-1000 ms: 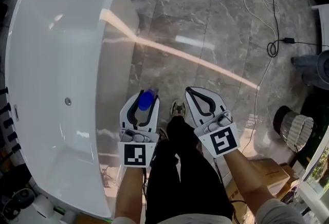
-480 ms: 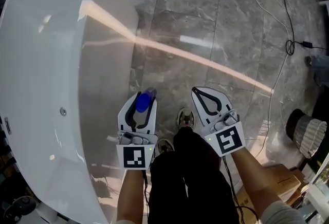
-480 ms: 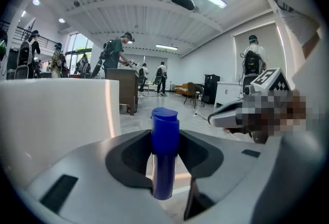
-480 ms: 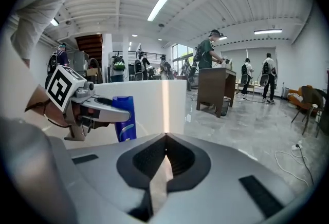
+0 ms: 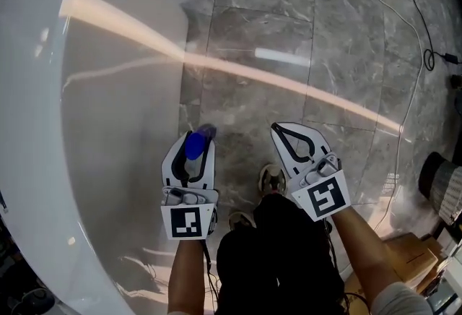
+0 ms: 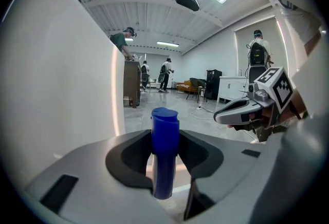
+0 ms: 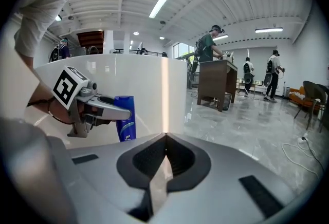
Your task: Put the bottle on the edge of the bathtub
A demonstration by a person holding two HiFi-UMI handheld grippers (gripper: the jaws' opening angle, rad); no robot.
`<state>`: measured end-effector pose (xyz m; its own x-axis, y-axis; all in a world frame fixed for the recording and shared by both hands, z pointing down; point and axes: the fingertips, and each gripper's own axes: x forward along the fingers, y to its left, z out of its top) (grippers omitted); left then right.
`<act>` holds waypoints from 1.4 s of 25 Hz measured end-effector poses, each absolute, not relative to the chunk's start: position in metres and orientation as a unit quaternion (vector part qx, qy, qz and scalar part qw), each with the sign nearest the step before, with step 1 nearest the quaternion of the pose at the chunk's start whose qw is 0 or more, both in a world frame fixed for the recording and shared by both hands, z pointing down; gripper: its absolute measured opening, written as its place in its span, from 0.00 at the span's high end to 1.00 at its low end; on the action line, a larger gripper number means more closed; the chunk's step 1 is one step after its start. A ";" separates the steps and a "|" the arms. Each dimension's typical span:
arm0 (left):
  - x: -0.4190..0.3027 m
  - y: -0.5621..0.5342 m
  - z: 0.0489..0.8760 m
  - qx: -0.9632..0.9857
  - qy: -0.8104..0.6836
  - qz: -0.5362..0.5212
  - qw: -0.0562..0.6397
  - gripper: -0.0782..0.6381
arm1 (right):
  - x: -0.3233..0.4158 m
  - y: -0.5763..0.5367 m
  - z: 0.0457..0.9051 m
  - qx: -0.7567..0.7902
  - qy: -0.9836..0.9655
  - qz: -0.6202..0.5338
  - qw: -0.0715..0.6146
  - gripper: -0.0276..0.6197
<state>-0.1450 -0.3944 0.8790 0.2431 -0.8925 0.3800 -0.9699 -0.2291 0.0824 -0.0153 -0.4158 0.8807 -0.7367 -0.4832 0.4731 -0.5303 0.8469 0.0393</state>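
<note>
A blue bottle (image 5: 195, 147) stands upright between the jaws of my left gripper (image 5: 193, 139), which is shut on it just below the cap. In the left gripper view the bottle (image 6: 164, 159) fills the middle of the jaws. The white bathtub (image 5: 86, 126) takes up the left of the head view, and the bottle hangs beside its outer wall, below the rim. My right gripper (image 5: 279, 129) is shut and empty, to the right of the left one. From the right gripper view I see the bottle (image 7: 125, 118) in front of the tub wall (image 7: 149, 92).
Grey marble floor (image 5: 289, 32) lies beyond the grippers. The person's shoes (image 5: 272, 180) stand between the two arms. A white cable (image 5: 415, 10) runs along the far right, and a cardboard box (image 5: 404, 252) sits at the lower right. Several people and a brown cabinet (image 7: 216, 83) are in the background.
Both grippers have sunk towards the floor alongside the tub, the bottle still held in the left one. The tub now looms larger at the left of the head view.
</note>
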 end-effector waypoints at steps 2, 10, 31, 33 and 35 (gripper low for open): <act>-0.149 -0.394 0.901 0.772 -0.602 0.138 0.149 0.67 | -0.018 -0.418 0.895 0.280 -0.932 0.058 0.224 0.95; -0.158 -0.403 0.962 0.766 -0.613 0.132 0.140 0.67 | -0.023 -0.431 0.952 0.260 -0.936 0.025 0.237 0.95; -0.202 -0.447 1.042 0.739 -0.641 0.160 0.132 0.67 | -0.002 -0.426 0.974 0.297 -0.929 0.030 0.218 0.95; -0.204 -0.452 1.052 0.738 -0.642 0.163 0.133 0.67 | 0.004 -0.426 0.975 0.300 -0.928 0.027 0.220 0.95; -0.206 -0.455 1.060 0.738 -0.641 0.169 0.128 0.67 | 0.009 -0.423 0.976 0.299 -0.926 0.025 0.229 0.95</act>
